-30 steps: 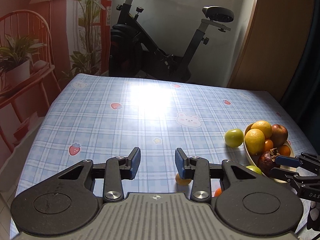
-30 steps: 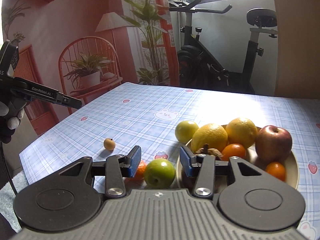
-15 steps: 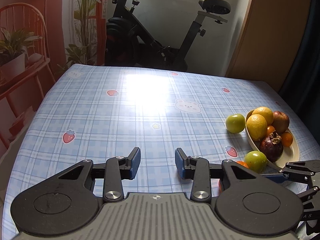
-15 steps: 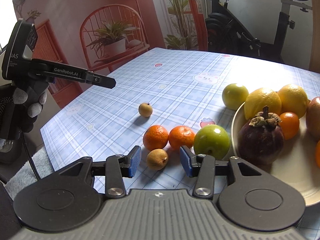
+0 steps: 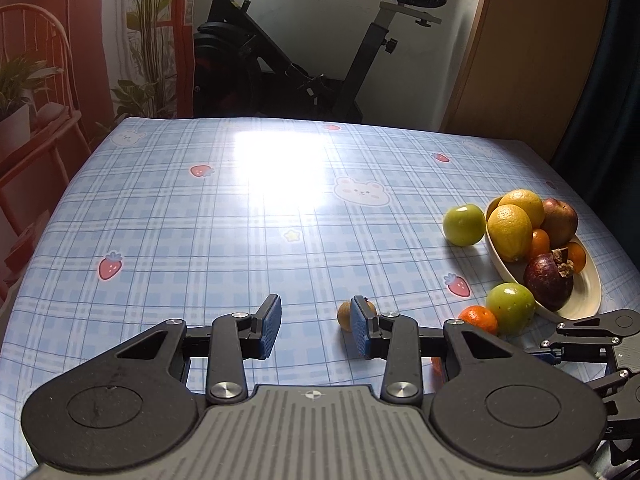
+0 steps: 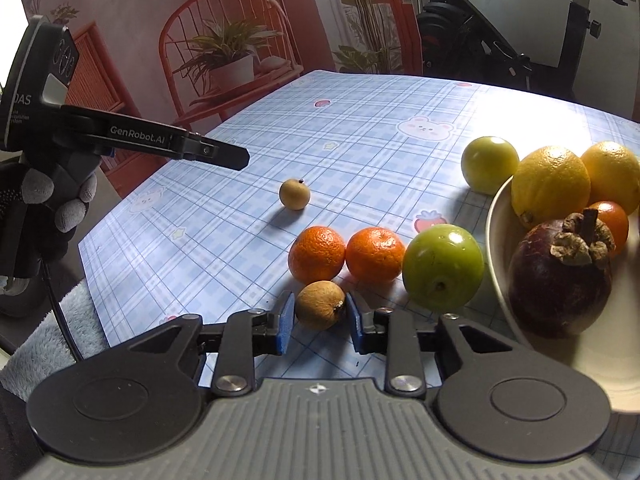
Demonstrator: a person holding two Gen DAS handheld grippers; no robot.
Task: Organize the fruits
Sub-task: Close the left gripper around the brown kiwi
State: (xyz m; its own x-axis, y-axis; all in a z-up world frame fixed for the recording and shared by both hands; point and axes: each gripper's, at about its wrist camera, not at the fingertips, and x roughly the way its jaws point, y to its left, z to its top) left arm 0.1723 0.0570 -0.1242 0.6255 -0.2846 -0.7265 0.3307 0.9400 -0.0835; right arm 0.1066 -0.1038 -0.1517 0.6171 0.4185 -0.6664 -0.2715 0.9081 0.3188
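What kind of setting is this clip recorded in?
Most likely a home room: a table under a checked blue tablecloth, an exercise bike behind it, and a red chair holding a potted plant.

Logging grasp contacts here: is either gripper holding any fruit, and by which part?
Left gripper: nothing, open. Right gripper brackets the small brown fruit at its sides, stem end rightward; contact cannot be told.

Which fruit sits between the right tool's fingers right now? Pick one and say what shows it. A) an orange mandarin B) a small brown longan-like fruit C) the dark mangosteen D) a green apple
B: in the right wrist view the small brown fruit lies on the tablecloth between the right tool fingers, which flank it closely; whether the pads touch it cannot be told.
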